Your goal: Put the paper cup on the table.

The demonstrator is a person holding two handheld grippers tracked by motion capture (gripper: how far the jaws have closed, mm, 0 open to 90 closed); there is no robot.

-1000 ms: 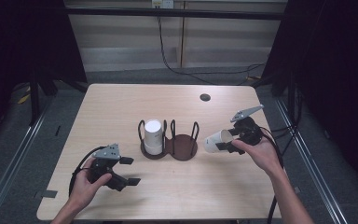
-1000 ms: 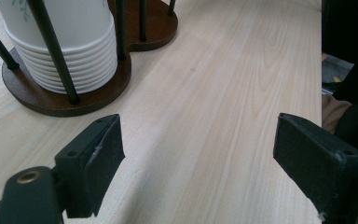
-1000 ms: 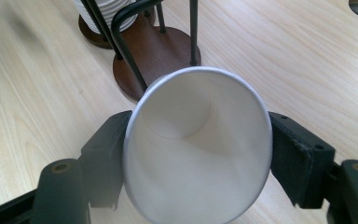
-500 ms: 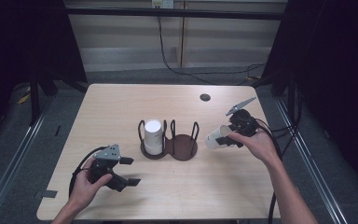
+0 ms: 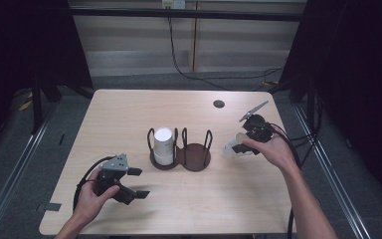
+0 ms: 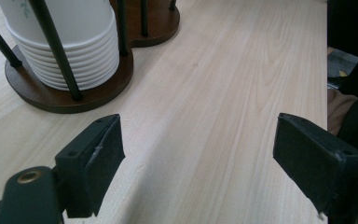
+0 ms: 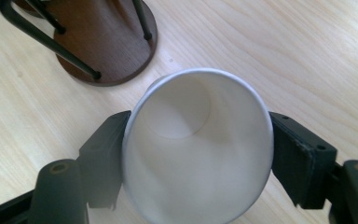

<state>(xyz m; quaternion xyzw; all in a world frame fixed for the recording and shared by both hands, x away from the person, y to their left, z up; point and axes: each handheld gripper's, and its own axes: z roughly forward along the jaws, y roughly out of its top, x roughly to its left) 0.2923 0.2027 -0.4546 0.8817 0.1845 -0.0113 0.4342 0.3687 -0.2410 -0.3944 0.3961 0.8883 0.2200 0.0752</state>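
Right gripper [image 7: 198, 158] pinching paper cup [image 7: 198, 149], jaws just easing; light wood table [image 5: 129, 109], dark room.

The tabletop [image 5: 129, 114] is pale wood with a fine lengthwise grain. At its middle stands a dark brown wooden holder [image 5: 181, 157] with thin black rods. The stack of cups [image 5: 163, 145] in the holder is white, with a small green leaf print near the top. Right of the holder, the single cup [image 7: 198, 149] is plain white inside. Both hand-held grippers are black; the left hand-held gripper [image 5: 137, 181] carries a grey plate.
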